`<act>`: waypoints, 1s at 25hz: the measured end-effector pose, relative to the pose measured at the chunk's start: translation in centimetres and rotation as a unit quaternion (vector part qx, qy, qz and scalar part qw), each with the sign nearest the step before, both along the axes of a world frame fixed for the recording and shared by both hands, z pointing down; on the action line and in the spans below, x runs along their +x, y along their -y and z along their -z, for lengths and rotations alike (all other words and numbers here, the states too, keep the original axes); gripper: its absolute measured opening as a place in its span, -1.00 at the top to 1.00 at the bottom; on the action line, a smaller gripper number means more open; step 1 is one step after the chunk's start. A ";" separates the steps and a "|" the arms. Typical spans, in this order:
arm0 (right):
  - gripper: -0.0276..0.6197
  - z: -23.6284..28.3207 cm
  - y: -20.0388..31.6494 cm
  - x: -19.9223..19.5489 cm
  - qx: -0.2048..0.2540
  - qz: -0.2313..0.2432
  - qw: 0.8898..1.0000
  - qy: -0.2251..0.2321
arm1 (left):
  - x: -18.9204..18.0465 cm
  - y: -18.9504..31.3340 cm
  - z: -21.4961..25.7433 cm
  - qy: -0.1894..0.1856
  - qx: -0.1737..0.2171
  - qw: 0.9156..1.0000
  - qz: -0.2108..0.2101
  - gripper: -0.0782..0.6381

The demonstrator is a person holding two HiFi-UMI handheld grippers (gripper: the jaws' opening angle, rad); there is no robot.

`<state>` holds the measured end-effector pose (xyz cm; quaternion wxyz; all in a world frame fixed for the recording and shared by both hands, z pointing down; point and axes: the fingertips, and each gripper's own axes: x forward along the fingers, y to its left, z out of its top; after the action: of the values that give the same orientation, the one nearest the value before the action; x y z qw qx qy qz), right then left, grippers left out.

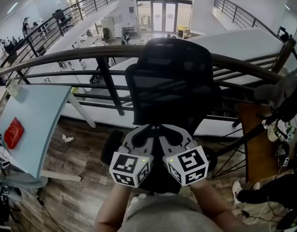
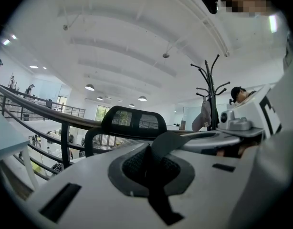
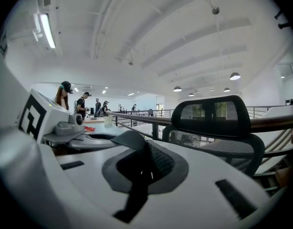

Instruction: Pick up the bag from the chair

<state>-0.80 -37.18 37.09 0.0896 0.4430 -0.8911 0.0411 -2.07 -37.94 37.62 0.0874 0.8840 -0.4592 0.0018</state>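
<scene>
- Mezzanine office with wood floor: a black mesh office chair [image 1: 170, 86] stands against a dark metal railing [image 1: 51, 59].
- Left gripper [image 1: 149, 132] and right gripper [image 1: 173, 133] hover side by side before it, jaws pinched together, nothing visibly held.
- No bag can be made out; the grippers hide the seat, so the pickup looks not yet done.

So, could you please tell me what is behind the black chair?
A dark railing runs behind the chair, with a lower floor beyond it. The backrest covers the stretch of railing directly behind it.
</scene>
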 end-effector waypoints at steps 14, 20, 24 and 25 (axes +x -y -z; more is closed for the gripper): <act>0.91 0.9 -6.8 -1.1 0.003 -0.017 1.000 -0.010 | -0.9 -6.8 0.9 -0.010 -0.003 1.000 -0.026 0.78; 0.91 0.3 -10.5 -1.2 -0.010 -0.033 0.999 -0.004 | -1.0 -10.5 0.3 -0.006 -0.012 0.999 -0.043 0.78; 0.91 0.1 -13.3 -1.3 -0.015 -0.046 0.999 -0.003 | -1.0 -13.2 0.1 -0.003 -0.017 0.998 -0.056 0.78; 0.91 0.2 -14.0 -1.4 -0.017 -0.048 0.999 -0.002 | -1.1 -13.9 0.2 -0.002 -0.018 0.998 -0.058 0.78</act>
<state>-2.16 -23.20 36.91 0.0972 0.4838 -0.8677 0.0593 -3.15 -24.04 37.46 0.1043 0.9073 -0.4071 0.0135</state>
